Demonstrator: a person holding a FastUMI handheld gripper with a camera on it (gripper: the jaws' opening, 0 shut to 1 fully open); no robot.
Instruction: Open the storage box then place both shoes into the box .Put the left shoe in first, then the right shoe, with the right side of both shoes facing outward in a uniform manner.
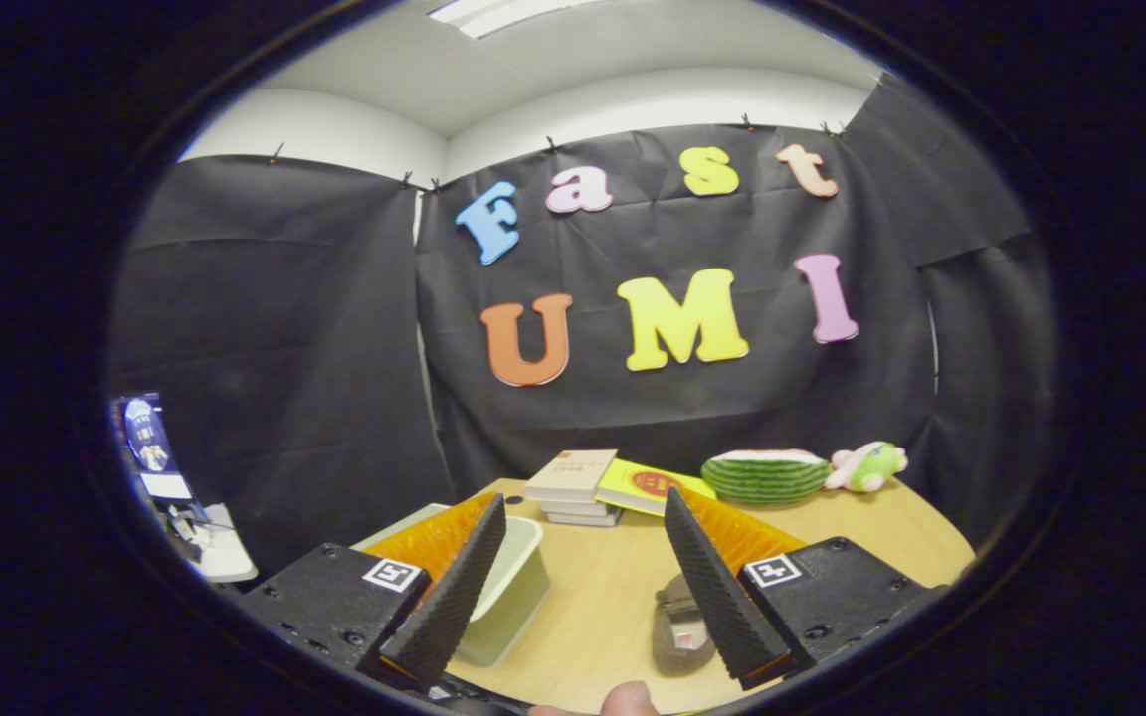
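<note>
My gripper is open, held above the near part of the wooden table, with nothing between its two black ribbed fingers. A pale green storage box sits on the table just behind my left finger, which covers part of it; whether its lid is on I cannot tell. A grey-brown shoe lies on the table beside my right finger, partly hidden by it. A fingertip of the person's hand shows at the very bottom.
A stack of books and a yellow book lie at the table's far side. A watermelon-slice plush and a pink-and-green plush sit at the far right. A screen and small shelf stand off the table's left.
</note>
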